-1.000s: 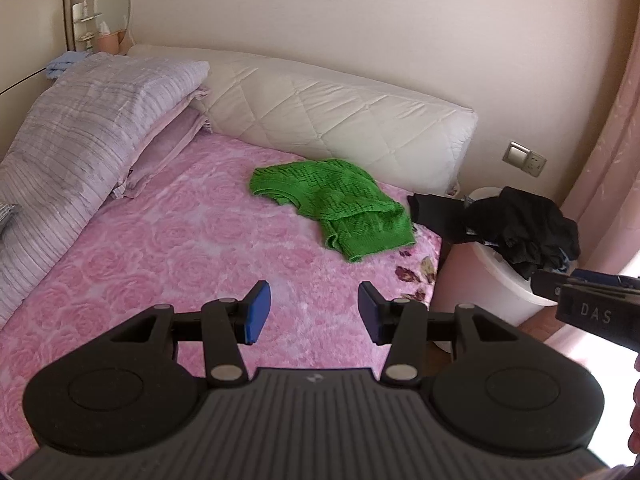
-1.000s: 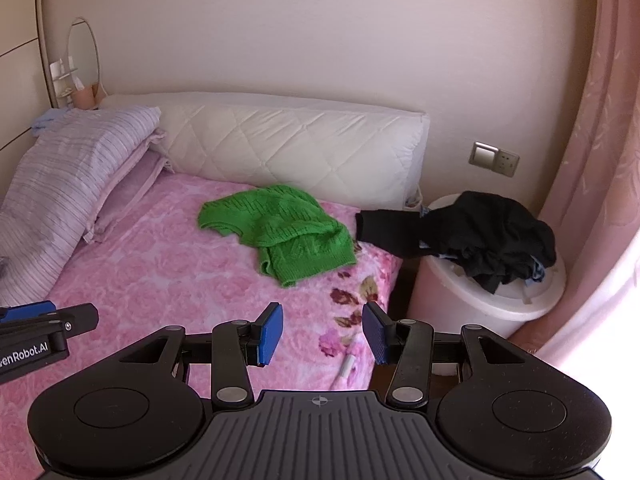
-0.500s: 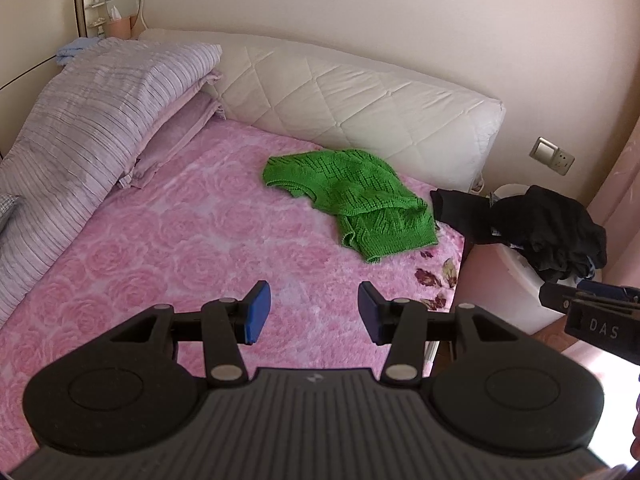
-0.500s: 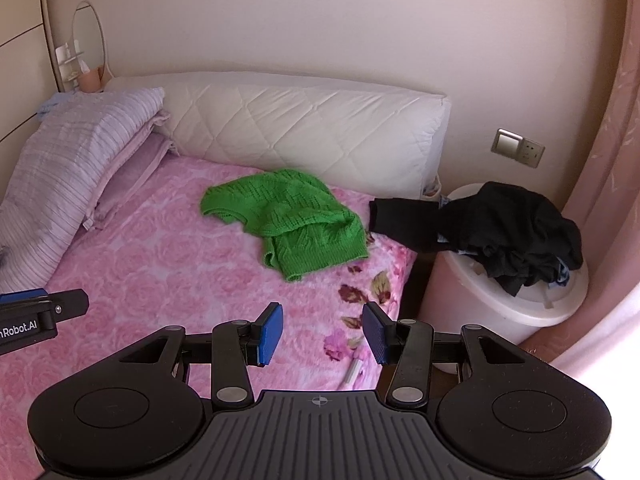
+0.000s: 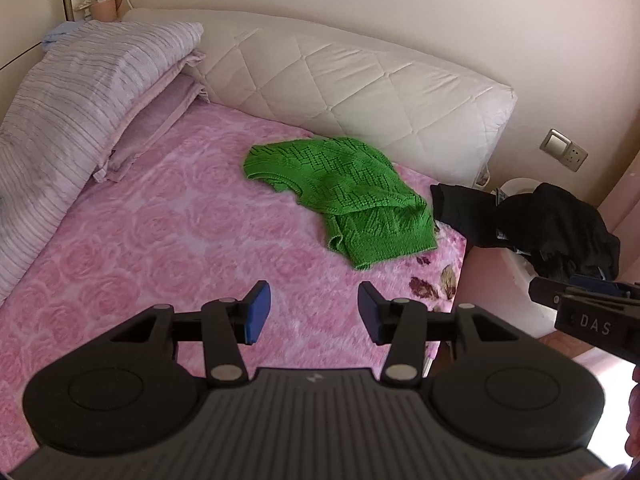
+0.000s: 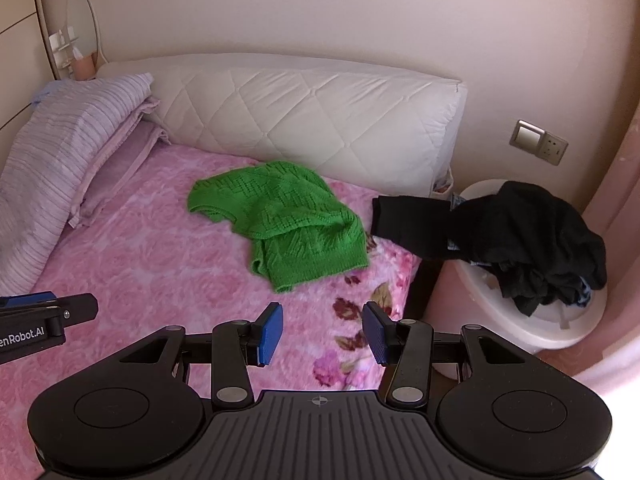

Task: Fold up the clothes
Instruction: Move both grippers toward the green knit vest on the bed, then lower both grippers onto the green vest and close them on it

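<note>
Left hand-held gripper (image 5: 312, 312) tilted down, parted | right hand-held gripper (image 6: 322, 332) alike, empty

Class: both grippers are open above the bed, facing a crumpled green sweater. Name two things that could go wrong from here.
1. The green sweater lies bunched and doubled over, so the fingers may pinch two layers at once and spoil the fold.
2. It sits near the bed edge, beside the black clothes heaped on the white bin; a tug could drag it off.

Black gripper (image 5: 314, 312), blue pads (image 5: 258, 312)
</note>
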`<state>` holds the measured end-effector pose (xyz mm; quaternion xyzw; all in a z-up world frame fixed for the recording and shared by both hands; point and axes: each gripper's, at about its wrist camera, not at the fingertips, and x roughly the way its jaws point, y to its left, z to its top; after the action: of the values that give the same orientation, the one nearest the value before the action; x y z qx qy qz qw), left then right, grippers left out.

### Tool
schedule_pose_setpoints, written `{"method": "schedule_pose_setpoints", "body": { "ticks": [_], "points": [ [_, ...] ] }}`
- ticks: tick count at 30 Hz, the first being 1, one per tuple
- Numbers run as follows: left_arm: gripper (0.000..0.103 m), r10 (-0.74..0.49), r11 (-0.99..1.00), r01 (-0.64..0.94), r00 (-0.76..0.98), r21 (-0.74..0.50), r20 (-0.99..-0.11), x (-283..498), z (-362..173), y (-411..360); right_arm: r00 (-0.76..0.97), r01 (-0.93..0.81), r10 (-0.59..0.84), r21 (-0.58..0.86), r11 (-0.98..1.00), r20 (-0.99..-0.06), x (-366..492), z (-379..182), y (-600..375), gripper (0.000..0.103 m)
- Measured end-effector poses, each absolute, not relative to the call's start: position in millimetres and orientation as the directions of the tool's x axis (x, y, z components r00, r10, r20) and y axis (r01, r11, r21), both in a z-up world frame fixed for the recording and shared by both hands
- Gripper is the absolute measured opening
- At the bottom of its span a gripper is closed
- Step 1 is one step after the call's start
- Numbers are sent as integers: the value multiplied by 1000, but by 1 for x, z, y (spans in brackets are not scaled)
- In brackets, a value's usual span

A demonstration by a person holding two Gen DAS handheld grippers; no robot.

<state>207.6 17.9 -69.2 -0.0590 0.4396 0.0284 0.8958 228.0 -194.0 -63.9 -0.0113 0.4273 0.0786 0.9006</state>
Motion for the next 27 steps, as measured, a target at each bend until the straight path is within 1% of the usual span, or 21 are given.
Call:
{"method": "schedule_pose_setpoints", "body": {
  "ticks": [7, 13, 17, 20, 23, 27],
  "points": [
    [44, -3, 991, -109, 577, -80, -817, 255, -85, 11, 595, -150, 135, 56, 987, -792, 277, -76, -201, 48],
    [44, -11, 989, -121, 537, -90, -844, 292, -112, 9, 551, -142, 145, 79, 987, -822, 320, -98, -209, 48],
    [43, -9, 989, -124, 507, -83, -862, 319, -142, 5, 527, -135, 154, 97, 986, -836, 345, -119, -215, 48],
    [41, -21, 989, -120, 479, -89, -878, 339, -167, 2, 523, -124, 141, 89, 988, -840, 365, -138, -220, 48],
    [41, -59, 986, -114, 447, -123, -892, 361, -194, -3, 517, -118, 135, 86, 989, -845, 388, -159, -225, 48],
    [41, -111, 977, -121, 407, -174, -907, 389, -229, -6, 468, -178, 157, 81, 981, -870, 418, -190, -225, 48]
  ]
}}
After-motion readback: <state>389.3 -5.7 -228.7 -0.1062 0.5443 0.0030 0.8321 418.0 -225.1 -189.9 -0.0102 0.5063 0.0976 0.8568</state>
